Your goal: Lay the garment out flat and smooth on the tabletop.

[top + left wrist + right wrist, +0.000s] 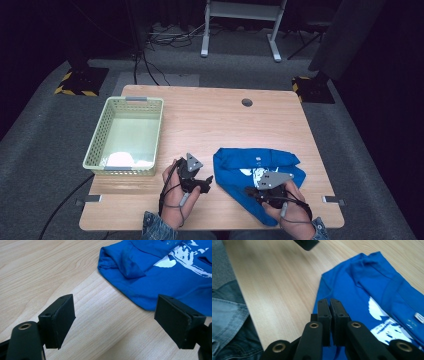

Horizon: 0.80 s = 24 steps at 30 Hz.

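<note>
Here the blue shirt (257, 172) lies crumpled on the near right part of the wooden surface (210, 120), its white print facing up. The left tool (204, 184) is held just left of the shirt, released, with its 2 jaws spread wide over bare wood and the shirt's edge just beyond them in the left gripper view. The right tool (250, 190) sits over the shirt's near edge with its jaws pressed together; in the right gripper view they meet above the blue fabric, and I cannot tell whether any cloth is pinched between them. A pale green basket (125, 136) stands at the left of the surface, well apart from the shirt, with something white (120, 159) inside its near end.
</note>
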Each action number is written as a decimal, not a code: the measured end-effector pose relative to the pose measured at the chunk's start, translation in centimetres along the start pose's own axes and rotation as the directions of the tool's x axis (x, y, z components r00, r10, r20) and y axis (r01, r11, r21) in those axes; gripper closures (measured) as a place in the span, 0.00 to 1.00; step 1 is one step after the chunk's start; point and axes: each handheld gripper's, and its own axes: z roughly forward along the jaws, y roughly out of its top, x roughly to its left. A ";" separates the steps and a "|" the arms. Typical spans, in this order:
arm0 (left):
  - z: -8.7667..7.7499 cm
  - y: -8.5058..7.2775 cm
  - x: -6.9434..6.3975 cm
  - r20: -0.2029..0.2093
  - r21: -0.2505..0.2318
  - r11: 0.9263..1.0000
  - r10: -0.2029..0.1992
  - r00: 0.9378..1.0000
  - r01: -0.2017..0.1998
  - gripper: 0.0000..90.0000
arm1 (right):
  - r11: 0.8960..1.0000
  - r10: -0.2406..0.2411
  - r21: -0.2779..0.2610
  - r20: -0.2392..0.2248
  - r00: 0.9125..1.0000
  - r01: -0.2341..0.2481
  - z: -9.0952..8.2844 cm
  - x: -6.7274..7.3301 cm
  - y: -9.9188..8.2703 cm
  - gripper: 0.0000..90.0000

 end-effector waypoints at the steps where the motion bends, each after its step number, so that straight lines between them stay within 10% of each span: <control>1: 0.0 0.0 0.0 0.000 -0.001 1.000 0.000 1.000 0.000 0.18 | 1.000 -0.004 -0.001 -0.003 1.000 0.004 0.1 0.2 0.1 0.97; 12: 0.0 0.0 0.0 0.004 -0.002 1.000 0.002 1.000 -0.002 0.18 | 0.998 -0.054 0.028 -0.083 0.995 0.057 1.6 2.6 0.8 0.94; 19: 0.1 0.0 -0.1 0.004 0.003 1.000 -0.001 1.000 0.001 0.18 | 0.999 -0.012 -0.037 -0.161 0.987 0.006 1.7 3.8 1.2 0.64; 24: 0.2 0.1 -0.2 0.008 0.003 1.000 0.003 1.000 -0.003 0.18 | 0.998 0.005 -0.059 -0.126 0.992 -0.012 1.2 3.3 1.2 0.58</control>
